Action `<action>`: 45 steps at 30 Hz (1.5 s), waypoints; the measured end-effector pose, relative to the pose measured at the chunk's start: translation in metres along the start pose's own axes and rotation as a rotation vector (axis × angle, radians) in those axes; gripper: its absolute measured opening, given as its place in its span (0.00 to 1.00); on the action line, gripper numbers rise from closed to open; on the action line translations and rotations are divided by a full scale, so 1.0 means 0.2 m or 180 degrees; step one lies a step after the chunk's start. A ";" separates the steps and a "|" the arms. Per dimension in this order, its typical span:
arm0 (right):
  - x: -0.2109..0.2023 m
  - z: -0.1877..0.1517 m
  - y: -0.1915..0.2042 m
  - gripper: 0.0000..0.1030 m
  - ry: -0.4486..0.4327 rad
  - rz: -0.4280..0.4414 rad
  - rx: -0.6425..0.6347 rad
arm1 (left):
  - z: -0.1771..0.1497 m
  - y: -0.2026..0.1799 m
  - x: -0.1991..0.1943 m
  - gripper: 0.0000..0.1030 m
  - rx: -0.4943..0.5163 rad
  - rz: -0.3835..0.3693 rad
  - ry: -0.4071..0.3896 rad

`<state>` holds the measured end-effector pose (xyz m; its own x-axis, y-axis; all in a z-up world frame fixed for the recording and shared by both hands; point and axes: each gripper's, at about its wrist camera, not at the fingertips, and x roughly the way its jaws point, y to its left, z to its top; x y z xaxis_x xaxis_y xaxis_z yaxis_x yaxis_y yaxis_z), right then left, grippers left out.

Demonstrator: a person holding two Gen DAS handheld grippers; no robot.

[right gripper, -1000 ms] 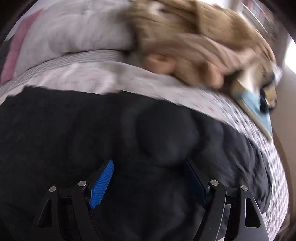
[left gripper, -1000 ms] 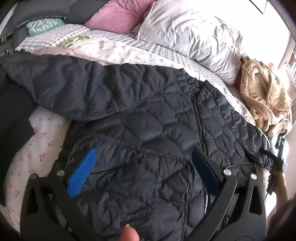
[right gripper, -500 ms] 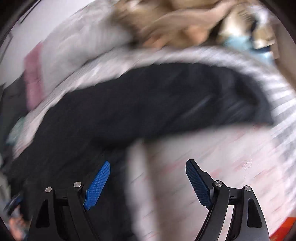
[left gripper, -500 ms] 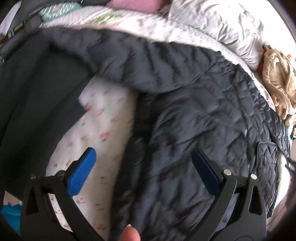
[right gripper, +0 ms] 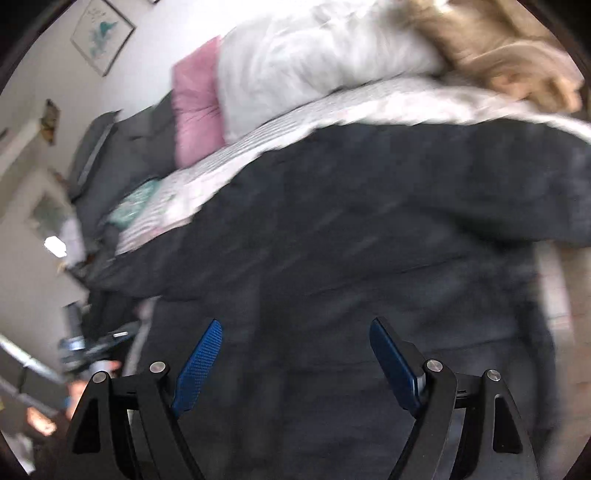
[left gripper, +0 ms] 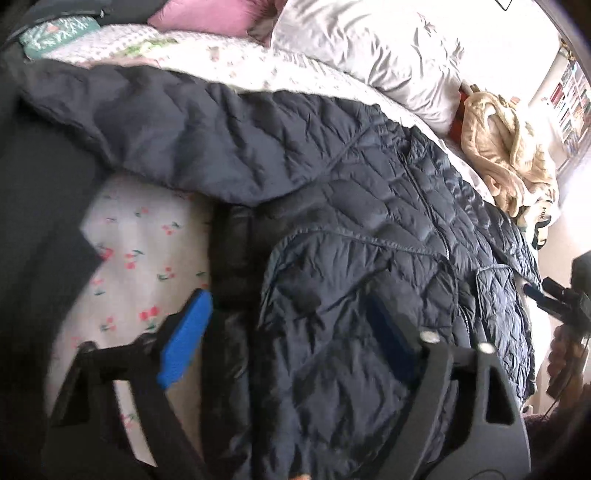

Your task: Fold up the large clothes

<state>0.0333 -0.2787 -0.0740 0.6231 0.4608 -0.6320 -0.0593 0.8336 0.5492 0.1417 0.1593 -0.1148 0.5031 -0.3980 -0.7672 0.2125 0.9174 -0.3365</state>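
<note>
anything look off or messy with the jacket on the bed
Nothing looks damaged. The dark quilted jacket lies rumpled and unfolded across the floral bedsheet, one sleeve flung out sideways, its near edge bunched.

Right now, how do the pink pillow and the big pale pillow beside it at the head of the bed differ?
The pink pillow is dusty pink; the pale pillow is silvery grey-white. The pink pillow looks clearly smaller, while the pale pillow bulks larger and is more crumpled. In the right wrist view the pink pillow lies left of the pale pillow, touching it. Both lie at the head of the bed, beyond the dark quilted jacket.
</note>
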 end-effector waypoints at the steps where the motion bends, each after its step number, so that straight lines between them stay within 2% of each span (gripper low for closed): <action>1: 0.07 -0.01 0.04 0.77 0.0084 0.0084 0.0005 | 0.01 0.00 0.04 0.74 0.0006 -0.0010 0.0040; 4: 0.29 -0.03 0.14 0.71 0.0354 0.0257 0.0030 | 0.01 0.01 0.09 0.69 0.0069 0.0001 0.0066; 6: 0.44 -0.05 0.19 0.63 0.0490 0.0312 0.0073 | 0.02 0.00 0.09 0.63 0.0096 -0.0020 0.0038; 10: 0.62 -0.09 0.29 0.53 0.0648 0.0332 0.0013 | 0.05 0.02 0.10 0.39 -0.0028 -0.0146 0.0047; 11: 0.64 -0.09 0.31 0.45 0.0664 0.0368 -0.0011 | 0.05 0.02 0.10 0.32 -0.0078 -0.0189 0.0052; 12: 0.66 -0.09 0.32 0.29 0.0686 0.0446 -0.0012 | 0.06 0.02 0.09 0.27 -0.0116 -0.0240 0.0056; 13: 0.69 -0.09 0.34 0.21 0.0727 0.0554 0.0005 | 0.06 0.02 0.08 0.13 -0.0133 -0.0296 0.0065; 14: 0.69 -0.10 0.36 0.13 0.0740 0.0617 -0.0001 | 0.07 0.02 0.06 0.08 -0.0133 -0.0361 0.0070; 19: 0.58 -0.11 0.43 0.11 0.0626 0.0738 -0.0244 | 0.07 -0.01 -0.11 0.06 0.0070 -0.0515 -0.0092; 21: 0.52 -0.12 0.44 0.11 0.0618 0.0778 -0.0317 | 0.04 0.00 -0.16 0.06 0.0162 -0.0553 -0.0070; 23: 0.49 -0.14 0.45 0.11 0.0667 0.0776 -0.0402 | 0.01 0.00 -0.19 0.06 0.0295 -0.0561 0.0024; 25: 0.49 -0.17 0.46 0.11 0.0780 0.0725 -0.0476 | -0.06 -0.01 -0.21 0.06 0.0504 -0.0496 0.0232; 29: 0.55 -0.30 0.45 0.12 0.1168 0.0481 -0.0592 | -0.23 0.00 -0.14 0.06 0.0867 -0.0091 0.0782; 31: 0.59 -0.36 0.45 0.14 0.1384 0.0283 -0.0699 | -0.28 0.03 -0.13 0.07 0.0927 0.0098 0.0910; 33: 0.57 -0.37 0.44 0.16 0.1460 0.0214 -0.0767 | -0.27 0.05 -0.17 0.14 0.0939 0.0186 0.0846; 35: 0.52 -0.34 0.45 0.19 0.1383 0.0188 -0.0797 | -0.22 0.07 -0.27 0.44 0.0798 0.0172 0.0599; 37: 0.46 -0.29 0.45 0.24 0.1247 0.0227 -0.0758 | -0.17 0.08 -0.36 0.56 0.0645 0.0111 0.0293; 38: 0.43 -0.28 0.44 0.32 0.1186 0.0241 -0.0726 | -0.15 0.08 -0.39 0.56 0.0571 0.0074 0.0166; 39: 0.41 -0.26 0.43 0.53 0.1116 0.0234 -0.0694 | -0.13 0.07 -0.40 0.56 0.0487 -0.0005 0.0063; 41: 0.39 -0.24 0.43 0.76 0.0883 0.0167 -0.0663 | -0.10 0.02 -0.38 0.56 0.0431 -0.0171 0.0006; 43: 0.41 -0.23 0.44 0.76 0.0787 0.0082 -0.0718 | -0.13 -0.08 -0.28 0.57 0.0612 -0.0190 0.0144; 45: 0.46 -0.23 0.45 0.76 0.0784 -0.0027 -0.0766 | -0.19 -0.18 -0.15 0.57 0.0948 -0.0024 0.0442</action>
<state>0.0499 -0.1465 -0.1073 0.4189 0.4889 -0.7652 -0.2555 0.8721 0.4174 0.0877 0.1371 -0.1003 0.3859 -0.3829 -0.8393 0.4618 0.8678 -0.1835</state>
